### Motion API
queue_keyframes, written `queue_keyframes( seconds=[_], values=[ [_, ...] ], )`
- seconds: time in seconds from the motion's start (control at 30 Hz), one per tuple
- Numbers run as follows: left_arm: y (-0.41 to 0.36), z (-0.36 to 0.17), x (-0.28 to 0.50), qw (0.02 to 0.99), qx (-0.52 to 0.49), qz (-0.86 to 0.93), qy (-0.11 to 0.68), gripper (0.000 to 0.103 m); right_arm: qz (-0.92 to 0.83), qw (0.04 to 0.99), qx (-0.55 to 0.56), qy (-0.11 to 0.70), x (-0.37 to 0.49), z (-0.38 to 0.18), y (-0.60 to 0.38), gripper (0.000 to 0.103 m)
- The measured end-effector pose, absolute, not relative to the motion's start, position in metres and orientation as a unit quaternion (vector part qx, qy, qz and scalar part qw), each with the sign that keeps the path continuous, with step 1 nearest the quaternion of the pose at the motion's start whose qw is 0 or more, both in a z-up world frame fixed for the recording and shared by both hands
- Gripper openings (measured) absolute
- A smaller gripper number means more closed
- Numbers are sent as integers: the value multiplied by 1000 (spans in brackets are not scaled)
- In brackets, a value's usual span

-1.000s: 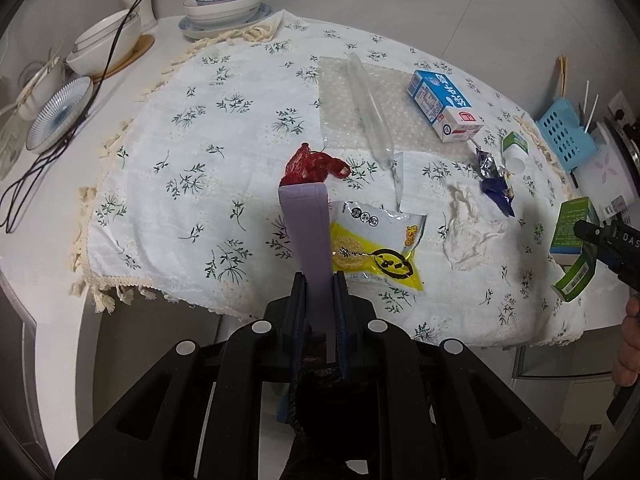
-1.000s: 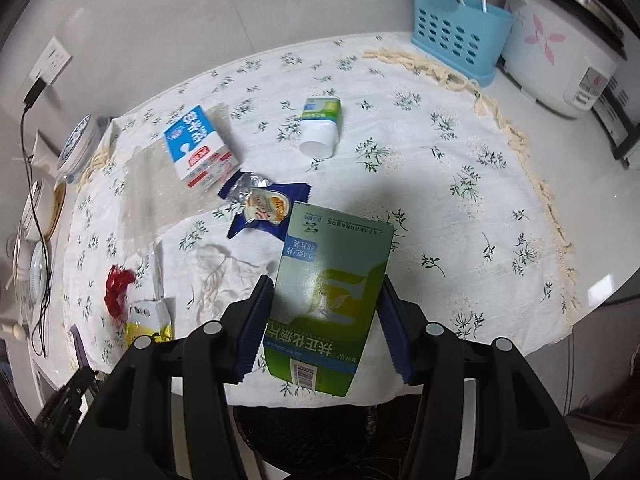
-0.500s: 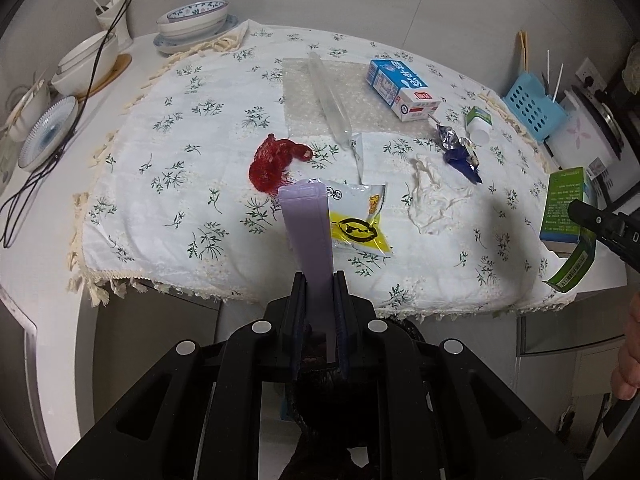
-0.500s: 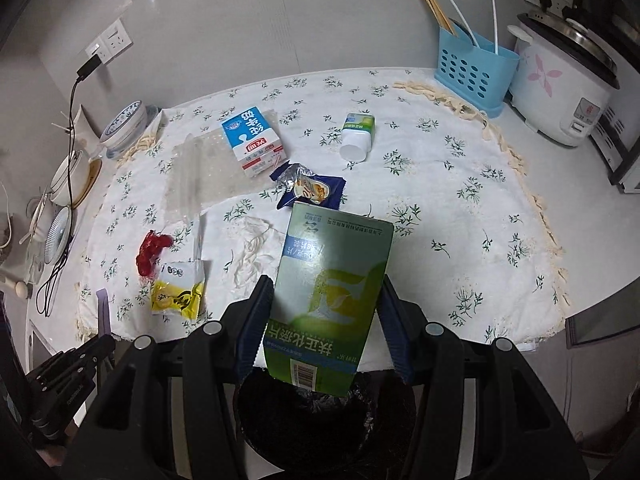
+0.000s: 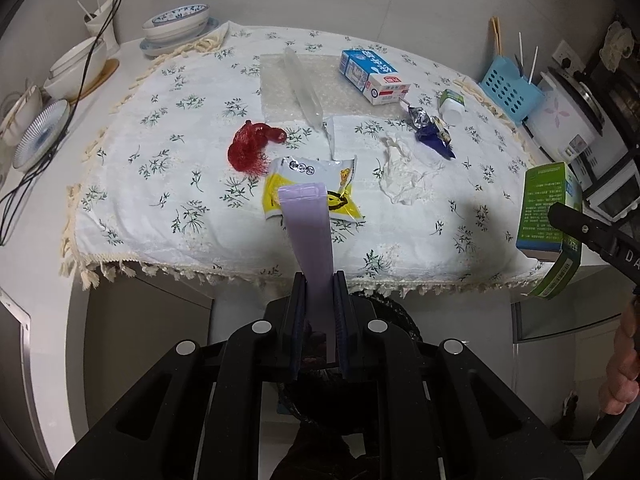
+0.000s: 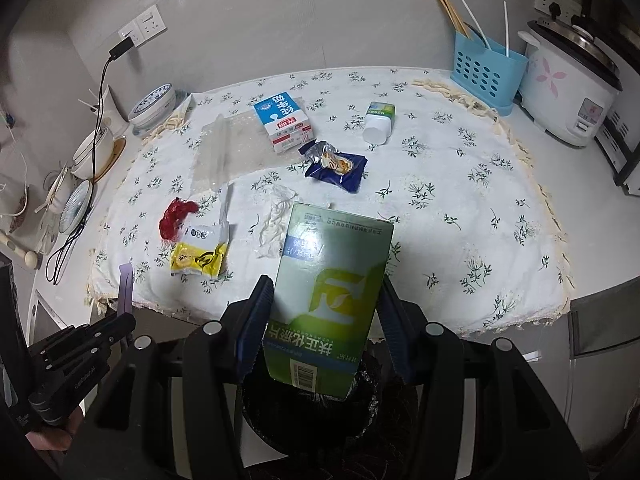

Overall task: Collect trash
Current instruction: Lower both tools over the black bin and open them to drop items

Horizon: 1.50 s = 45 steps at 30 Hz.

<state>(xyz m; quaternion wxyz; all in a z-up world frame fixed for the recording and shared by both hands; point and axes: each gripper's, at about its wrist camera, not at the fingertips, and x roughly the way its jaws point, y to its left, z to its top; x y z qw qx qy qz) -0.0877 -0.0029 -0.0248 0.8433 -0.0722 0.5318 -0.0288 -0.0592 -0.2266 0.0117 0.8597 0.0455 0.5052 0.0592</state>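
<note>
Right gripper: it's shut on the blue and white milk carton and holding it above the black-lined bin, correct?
Not quite. The right gripper is shut on the green box, not the milk carton, which lies on the tablecloth near the wall. The rest holds: the right wrist view shows the box above the black-lined bin.

A white floral tablecloth (image 6: 460, 248) with a fringed edge covers the counter. At its far right stand a blue perforated utensil holder (image 6: 486, 70) with chopsticks and straws upright in it and, just beside it, a white rice cooker (image 6: 568, 92) with a pink flower print. At the far left sit stacked blue-patterned bowls (image 5: 176, 24), white bowls on a wooden coaster (image 5: 78, 70) and a striped plate (image 5: 40, 134), crossed by a black cable (image 6: 100, 96) from a wall socket.
</note>
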Motion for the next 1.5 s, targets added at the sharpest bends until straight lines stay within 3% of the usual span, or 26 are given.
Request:
queue_keyframes(
  seconds=[0.93, 1.5],
  values=[
    [-26, -102, -132, 810, -75, -46, 579, 12, 102, 821, -14, 561, -113, -71, -203, 50],
    [-32, -169, -142, 795, -99, -31, 597, 12, 124, 791, -21, 599, -123, -156, -204, 50]
  ],
)
